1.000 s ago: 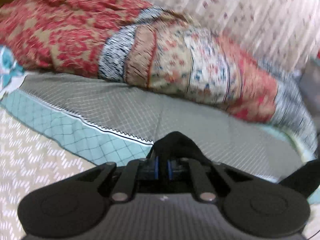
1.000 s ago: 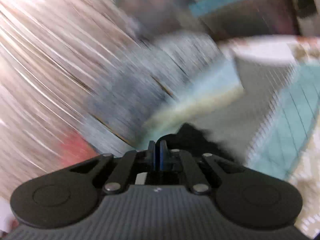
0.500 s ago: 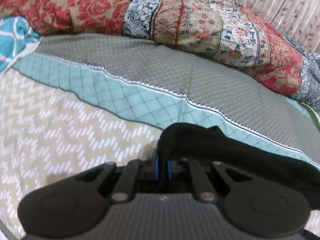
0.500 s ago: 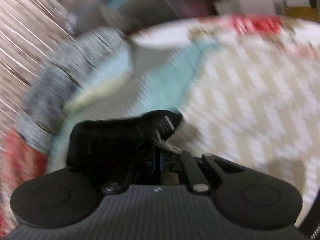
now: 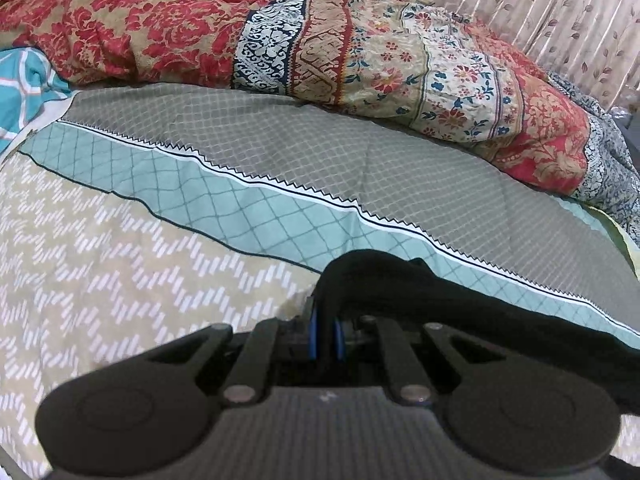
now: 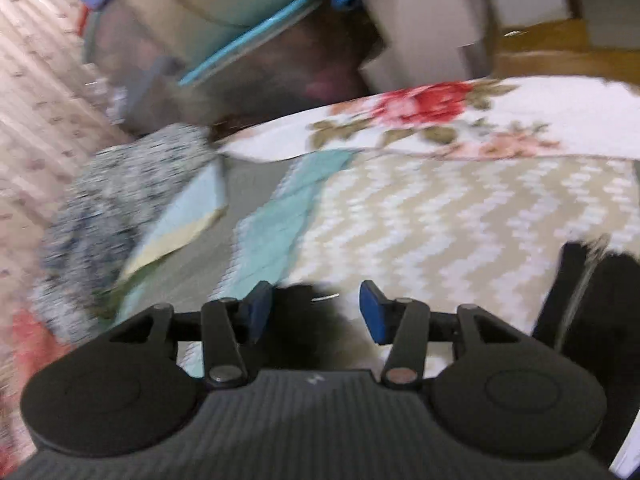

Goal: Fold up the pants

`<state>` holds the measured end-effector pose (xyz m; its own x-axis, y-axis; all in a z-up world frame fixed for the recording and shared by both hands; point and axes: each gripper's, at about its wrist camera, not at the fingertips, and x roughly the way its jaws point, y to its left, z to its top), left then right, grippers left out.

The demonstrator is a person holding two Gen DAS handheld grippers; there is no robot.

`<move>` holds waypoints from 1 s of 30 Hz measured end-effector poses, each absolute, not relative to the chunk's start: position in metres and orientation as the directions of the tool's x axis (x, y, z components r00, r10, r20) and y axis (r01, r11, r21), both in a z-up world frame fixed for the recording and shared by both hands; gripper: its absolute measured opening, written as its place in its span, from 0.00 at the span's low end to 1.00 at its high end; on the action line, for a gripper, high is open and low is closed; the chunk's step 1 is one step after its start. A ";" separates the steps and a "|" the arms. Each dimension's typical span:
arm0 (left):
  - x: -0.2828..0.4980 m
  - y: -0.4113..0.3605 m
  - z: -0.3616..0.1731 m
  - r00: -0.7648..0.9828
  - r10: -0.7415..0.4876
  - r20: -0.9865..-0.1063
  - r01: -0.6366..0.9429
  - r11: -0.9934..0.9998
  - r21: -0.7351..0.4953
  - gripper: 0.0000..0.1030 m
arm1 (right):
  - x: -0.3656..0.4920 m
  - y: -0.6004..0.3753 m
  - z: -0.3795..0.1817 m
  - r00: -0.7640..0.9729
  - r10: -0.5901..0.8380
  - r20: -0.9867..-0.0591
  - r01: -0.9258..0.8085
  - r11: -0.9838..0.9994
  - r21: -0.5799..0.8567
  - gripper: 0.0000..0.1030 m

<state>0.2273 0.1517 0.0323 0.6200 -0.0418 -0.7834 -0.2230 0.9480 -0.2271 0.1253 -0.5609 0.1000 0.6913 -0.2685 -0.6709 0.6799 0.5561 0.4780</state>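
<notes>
Patterned bedding covers the bed (image 5: 120,240): a beige zigzag sheet, a teal diamond band and a grey lattice panel, with a red floral quilt (image 5: 280,40) heaped along the far side below a leaf-print curtain (image 5: 560,8). The left tool (image 5: 325,334) has its blue pads pressed together on a fold of the black pants (image 5: 460,300), which trail away to the right over the sheet. The right tool (image 6: 316,314) stands spread, its jaws having just been opening; dark pants cloth lies blurred between its pads, which do not press on it
</notes>
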 end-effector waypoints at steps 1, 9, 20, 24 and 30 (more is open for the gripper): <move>0.226 0.152 0.033 0.623 -0.044 -0.781 -0.220 0.948 -0.229 0.07 | 0.126 -0.550 0.104 0.709 -0.251 -0.659 0.653 0.585 0.481 0.51; 0.223 0.151 0.039 0.630 -0.053 -0.775 -0.212 0.948 -0.237 0.07 | 0.106 -0.527 0.065 0.640 -0.252 -0.726 0.734 0.480 0.481 0.62; 0.225 0.161 0.044 0.641 -0.075 -0.764 -0.243 0.925 -0.294 0.07 | 0.145 -0.540 0.075 0.770 -0.153 -0.619 0.600 0.502 0.623 0.12; 0.243 0.168 0.057 0.676 -0.093 -0.731 -0.255 0.901 -0.350 0.07 | 0.198 -0.535 0.130 0.833 -0.190 -0.519 0.517 0.598 0.612 0.12; 0.279 0.157 0.033 0.649 -0.019 -0.760 -0.343 0.885 -0.315 0.08 | 0.301 -0.524 0.130 0.755 -0.271 -0.597 0.601 0.651 0.465 0.20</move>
<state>0.2793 0.1574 0.0330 0.6491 -0.0192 -0.7604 -0.3433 0.8847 -0.3153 0.3005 -0.5235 0.1299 0.7553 -0.2713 -0.5966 0.6007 0.6506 0.4647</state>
